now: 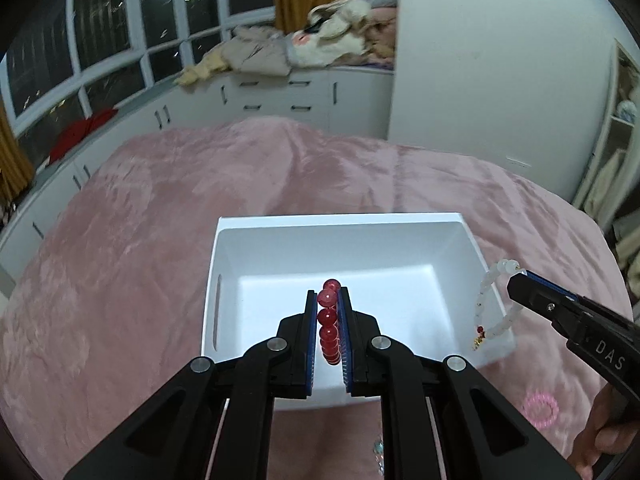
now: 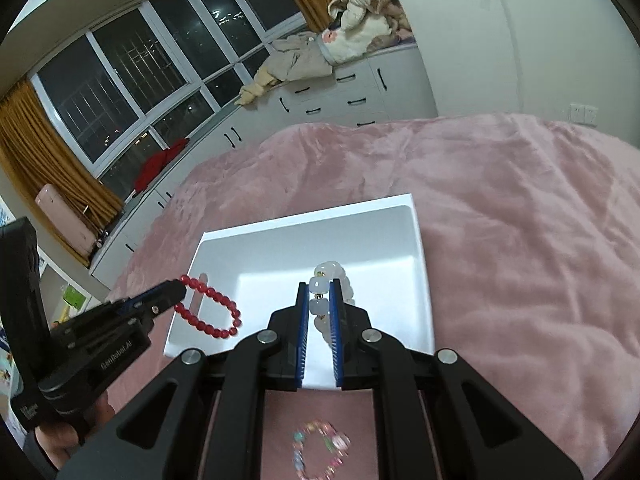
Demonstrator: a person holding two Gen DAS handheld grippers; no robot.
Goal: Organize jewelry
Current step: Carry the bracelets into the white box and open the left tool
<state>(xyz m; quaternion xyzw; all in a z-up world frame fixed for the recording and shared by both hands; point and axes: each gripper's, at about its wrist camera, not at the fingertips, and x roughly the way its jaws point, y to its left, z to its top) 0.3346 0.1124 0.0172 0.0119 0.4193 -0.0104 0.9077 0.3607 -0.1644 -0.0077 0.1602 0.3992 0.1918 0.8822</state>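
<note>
Looking along the left gripper (image 1: 329, 294) in the left wrist view, we note its two blue-lined fingers (image 1: 310, 320) closed on a red bead bracelet (image 1: 329, 324), which stands on edge between them, its top beads poking past the fingertips. The bracelet hangs above the inside of a white box (image 1: 340, 236) sitting on a pink blanket (image 1: 160, 220). At the right edge the right gripper (image 1: 516, 280) pinches a white bead bracelet (image 1: 490, 304), which dangles over the box's right wall with a small red and gold charm at its lower end. A pink ring of small beads (image 1: 540, 407) lies on the blanket just right of the box. In the right wrist view, we record the right gripper (image 2: 323, 286) clamped on the white bracelet (image 2: 326, 276), held above the box (image 2: 416, 240) near its right side. The left gripper (image 2: 182, 286) enters from the left, holding the red bracelet (image 2: 216, 308) as an open loop over the box's left wall. Below the fingers, a blurred multicoloured bead bracelet (image 2: 320, 452) lies on the blanket (image 2: 520, 220), in front of the box.
</note>
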